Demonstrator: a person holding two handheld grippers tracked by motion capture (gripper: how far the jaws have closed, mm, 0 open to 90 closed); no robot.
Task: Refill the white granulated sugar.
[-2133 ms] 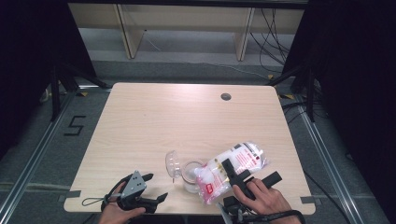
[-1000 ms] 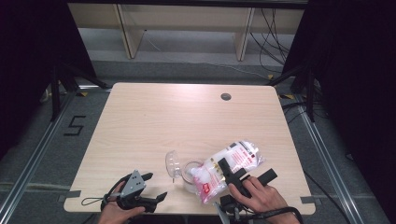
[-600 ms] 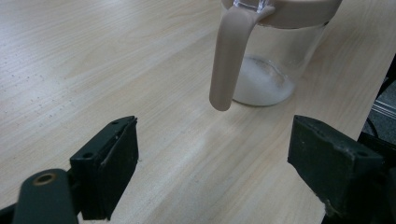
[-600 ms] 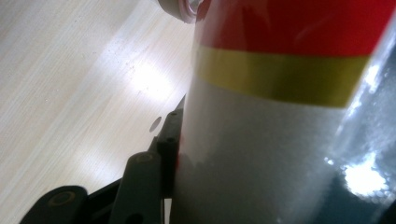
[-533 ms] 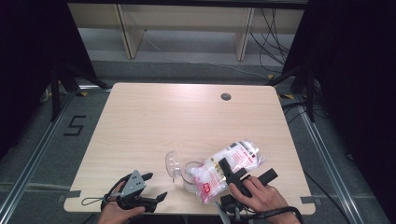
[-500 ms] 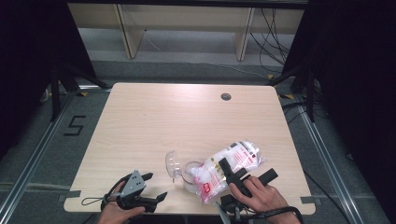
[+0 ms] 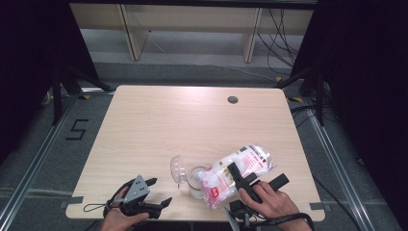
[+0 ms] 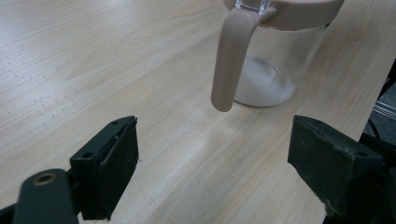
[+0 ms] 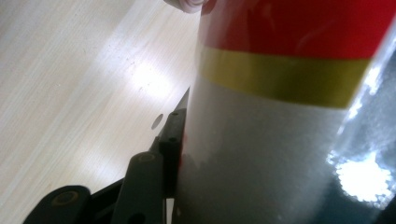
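A clear glass jar (image 7: 196, 182) stands near the table's front edge with its lid (image 7: 177, 169) swung open to the left. A thin layer of white granules lies on the bottom of the jar (image 8: 268, 79), and a beige strap (image 8: 228, 60) hangs from its beige rim. A clear bag of white granules (image 7: 240, 167) with red print lies tilted, its lower end over the jar's mouth. My right gripper (image 7: 257, 174) is shut on the bag (image 9: 280, 116), one finger (image 9: 169, 135) pressed against its side. My left gripper (image 7: 159, 191) rests at the front left, open (image 8: 215, 172) and facing the jar.
The wooden table (image 7: 192, 125) has a round cable hole (image 7: 233, 99) at the back right. Behind it stand a shelf frame (image 7: 192, 29) and loose cables on the floor. Dark curtains hang on both sides.
Since the earliest frame the right hand and the bag have shifted slightly left, toward the jar. The left gripper has kept still.
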